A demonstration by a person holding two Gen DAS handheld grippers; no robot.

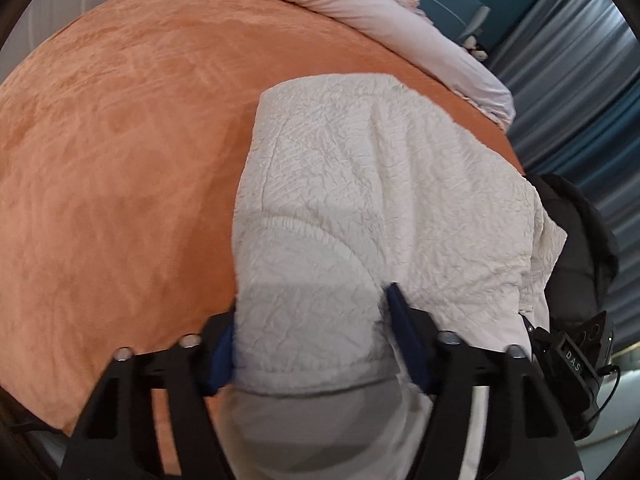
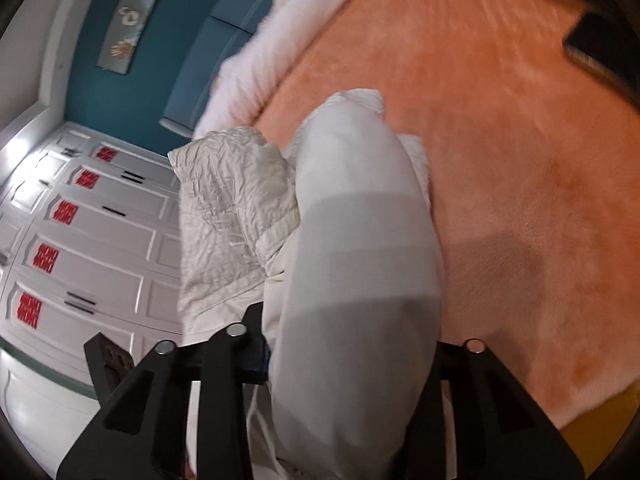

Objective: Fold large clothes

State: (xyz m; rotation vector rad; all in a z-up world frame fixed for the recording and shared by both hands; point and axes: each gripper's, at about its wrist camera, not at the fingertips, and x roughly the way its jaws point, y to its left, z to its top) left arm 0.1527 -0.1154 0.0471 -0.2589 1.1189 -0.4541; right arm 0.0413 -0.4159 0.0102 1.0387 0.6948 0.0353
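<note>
The left wrist view shows the white crinkled jacket [image 1: 360, 184] spread on the bed's orange plush blanket [image 1: 120, 140], a pale pillow [image 1: 360, 4] beyond, and the left hand-held gripper [image 1: 316, 344] half closed, its blue pads pinching a padded fold. Only the right wrist view shows white panelled wardrobe doors [image 2: 92, 240]; there the right hand-held gripper [image 2: 352, 364] is clamped on a smooth rolled part of the jacket [image 2: 360, 240].

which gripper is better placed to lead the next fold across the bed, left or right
Left, probably. The left gripper pinches a flat edge of the white garment, spread over the orange blanket. The right gripper clamps a bunched roll.
</note>
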